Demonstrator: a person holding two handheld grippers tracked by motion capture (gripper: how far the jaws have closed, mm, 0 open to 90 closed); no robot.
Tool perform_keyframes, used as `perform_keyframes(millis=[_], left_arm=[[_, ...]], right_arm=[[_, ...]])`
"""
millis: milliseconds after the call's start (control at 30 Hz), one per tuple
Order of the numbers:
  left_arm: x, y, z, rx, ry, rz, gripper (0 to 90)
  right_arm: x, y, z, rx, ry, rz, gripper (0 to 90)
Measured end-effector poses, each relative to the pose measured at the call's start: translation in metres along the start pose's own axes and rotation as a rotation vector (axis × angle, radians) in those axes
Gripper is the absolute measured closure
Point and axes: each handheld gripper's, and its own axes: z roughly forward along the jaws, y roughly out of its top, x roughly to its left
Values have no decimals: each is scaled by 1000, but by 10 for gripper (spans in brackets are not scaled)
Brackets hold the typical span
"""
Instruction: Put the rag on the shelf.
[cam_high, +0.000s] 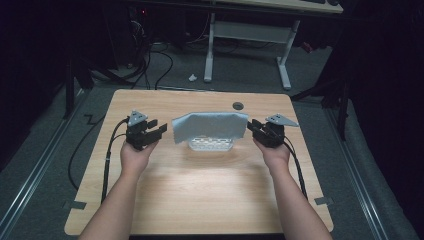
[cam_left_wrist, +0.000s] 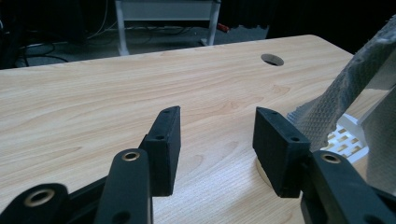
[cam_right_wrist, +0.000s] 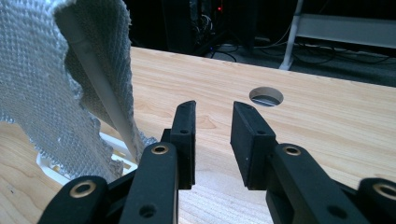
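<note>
A grey cloth (cam_high: 210, 126) is draped over a white slotted rack (cam_high: 211, 145) at the middle of the wooden table (cam_high: 200, 190). The cloth (cam_left_wrist: 355, 88) hangs at the right of the left gripper view, with the rack (cam_left_wrist: 348, 137) showing under it. In the right gripper view the cloth (cam_right_wrist: 42, 84) hangs at the left over the rack (cam_right_wrist: 109, 149). My left gripper (cam_high: 156, 131) is open just left of the cloth, its jaws (cam_left_wrist: 217, 140) empty. My right gripper (cam_high: 251, 127) is open just right of the cloth, nothing between its jaws (cam_right_wrist: 214, 140).
A round cable hole (cam_high: 238, 105) lies in the table behind the cloth, also the hole (cam_right_wrist: 266, 96) ahead of the right jaws. A white-legged desk (cam_high: 247, 45) stands beyond the table. Cables (cam_high: 107, 160) trail off both grippers.
</note>
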Motion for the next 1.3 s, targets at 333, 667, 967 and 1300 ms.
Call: perform_keyframes(millis=[333,667,967,1300], left_arm=[[-4,-3,-1,-1,-3,1,521],[-12,-9,-17,7,-2,31,529],[-24,-18,-44,-16,-12,49,517],[-51,-57,-79,25,-56,91,487]], right_arm=[[1,-1,-1,4,11,8,706],[8,-1,-18,-4,11,-13,593],[15,-2,-46,7,-9,-55,456],[50,-20,-83,5,-2,-183,328]])
